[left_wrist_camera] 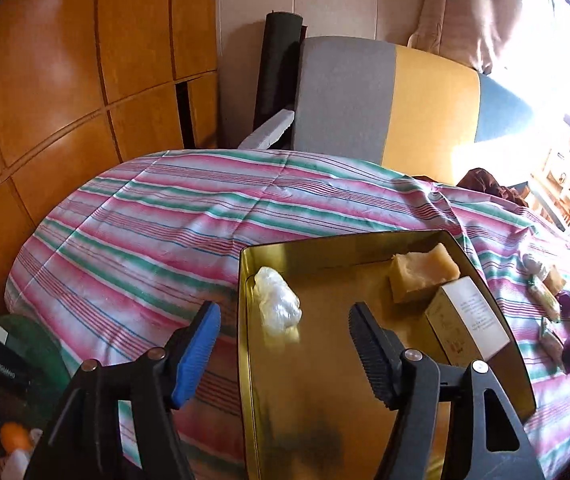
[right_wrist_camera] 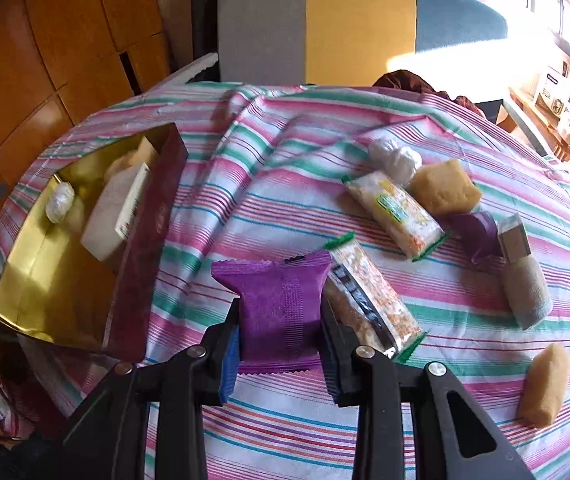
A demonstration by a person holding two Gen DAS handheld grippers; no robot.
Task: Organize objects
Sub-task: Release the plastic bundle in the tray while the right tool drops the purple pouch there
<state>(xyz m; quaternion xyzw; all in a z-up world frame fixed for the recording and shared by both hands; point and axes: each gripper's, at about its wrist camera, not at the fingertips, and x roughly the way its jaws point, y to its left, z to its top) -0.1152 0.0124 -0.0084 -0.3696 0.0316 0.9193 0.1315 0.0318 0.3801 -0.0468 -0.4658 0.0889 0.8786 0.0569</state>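
- Gripping a purple snack packet (right_wrist_camera: 281, 304), the right gripper (right_wrist_camera: 281, 320) has its jaws clenched on the packet's two sides, the crimped ends sticking out ahead of and behind the pads.
- Just right of those jaws, touching the packet, lies a clear-wrapped cereal bar (right_wrist_camera: 369, 300); further ahead and right sit a second wrapped bar (right_wrist_camera: 397, 216), a white plastic-wrapped lump (right_wrist_camera: 395, 160), a tan block (right_wrist_camera: 445, 188), a small purple piece (right_wrist_camera: 481, 236), a pale roll with a grey box at its end (right_wrist_camera: 525, 280) and, well to the right, another tan roll (right_wrist_camera: 545, 384).
- Left of the right jaws stands the gold tin (right_wrist_camera: 25, 292) with dark red outer walls, on the striped desk cloth (right_wrist_camera: 245, 208).
- The left gripper (left_wrist_camera: 285, 344) hangs released over the tin's left wall (left_wrist_camera: 243, 320), nothing between its jaws; one pad is outside the wall, the other over the gold floor.
- Ahead of the left jaws in the tin lies a white wrapped lump (left_wrist_camera: 277, 304); right of them, a tan block (left_wrist_camera: 425, 272) and a cream box (left_wrist_camera: 469, 320) lean together at the right wall.
- Open striped cloth runs ahead and left of the left jaws to the desk's edge.
- Glare whitens the far right; clutter below the desk's left edge is hard to make out.
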